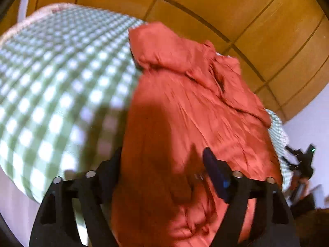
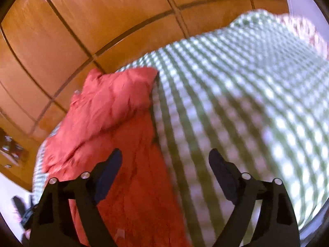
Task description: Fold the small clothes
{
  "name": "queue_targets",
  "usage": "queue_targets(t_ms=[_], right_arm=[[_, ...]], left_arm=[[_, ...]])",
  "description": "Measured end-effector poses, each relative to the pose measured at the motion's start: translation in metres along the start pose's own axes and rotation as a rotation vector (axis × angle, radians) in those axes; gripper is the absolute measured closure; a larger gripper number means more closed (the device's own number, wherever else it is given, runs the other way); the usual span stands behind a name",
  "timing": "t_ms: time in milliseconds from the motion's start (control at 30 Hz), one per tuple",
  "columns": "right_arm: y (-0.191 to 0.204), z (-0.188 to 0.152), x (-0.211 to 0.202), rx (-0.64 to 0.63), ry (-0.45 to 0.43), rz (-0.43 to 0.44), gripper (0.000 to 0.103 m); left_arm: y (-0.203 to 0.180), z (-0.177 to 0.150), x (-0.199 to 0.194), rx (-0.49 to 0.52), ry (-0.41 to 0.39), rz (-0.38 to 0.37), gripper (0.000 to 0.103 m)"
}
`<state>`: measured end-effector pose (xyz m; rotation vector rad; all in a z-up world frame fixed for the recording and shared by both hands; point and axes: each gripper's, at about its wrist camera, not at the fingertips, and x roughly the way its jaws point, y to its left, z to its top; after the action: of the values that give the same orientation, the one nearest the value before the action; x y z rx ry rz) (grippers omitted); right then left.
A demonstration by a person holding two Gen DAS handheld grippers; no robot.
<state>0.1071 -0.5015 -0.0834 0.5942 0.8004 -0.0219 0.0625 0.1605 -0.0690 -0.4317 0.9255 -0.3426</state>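
A crumpled red garment (image 1: 185, 107) lies on a green-and-white checked cloth (image 1: 51, 78). In the left wrist view it fills the middle and runs down between my fingers. My left gripper (image 1: 162, 158) is open, its jaws wide apart over the garment's near part; the left finger is partly hidden behind the fabric. In the right wrist view the garment (image 2: 115, 127) lies at left on the checked cloth (image 2: 246, 94). My right gripper (image 2: 165, 158) is open, straddling the garment's right edge, holding nothing. Both views are motion-blurred.
Wooden panelled cupboard doors (image 1: 246, 20) stand behind the checked surface, also in the right wrist view (image 2: 92, 20). A dark device (image 1: 302, 160) sits past the cloth's right edge. Dark clutter (image 2: 12, 148) lies at far left.
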Motion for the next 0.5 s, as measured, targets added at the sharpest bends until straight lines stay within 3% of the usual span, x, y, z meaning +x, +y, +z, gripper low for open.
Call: queue_targets(t_ms=[133, 233, 333, 500], right_arm=[[-0.012, -0.04, -0.009, 0.028, 0.046, 0.095, 0.022], [-0.016, -0.066, -0.012, 0.03, 0.063, 0.109, 0.022], [-0.013, -0.083, -0.02, 0.018, 0.078, 0.184, 0.022], [-0.004, -0.112, -0.018, -0.032, 0.147, 0.245, 0.023]], left_arm=[[-0.007, -0.013, -0.005, 0.064, 0.042, -0.014, 0.034], [0.002, -0.022, -0.011, 0.013, 0.079, -0.079, 0.034], [0.009, -0.031, -0.019, -0.041, 0.116, -0.128, 0.034], [0.008, -0.039, -0.017, -0.061, 0.189, -0.181, 0.034]])
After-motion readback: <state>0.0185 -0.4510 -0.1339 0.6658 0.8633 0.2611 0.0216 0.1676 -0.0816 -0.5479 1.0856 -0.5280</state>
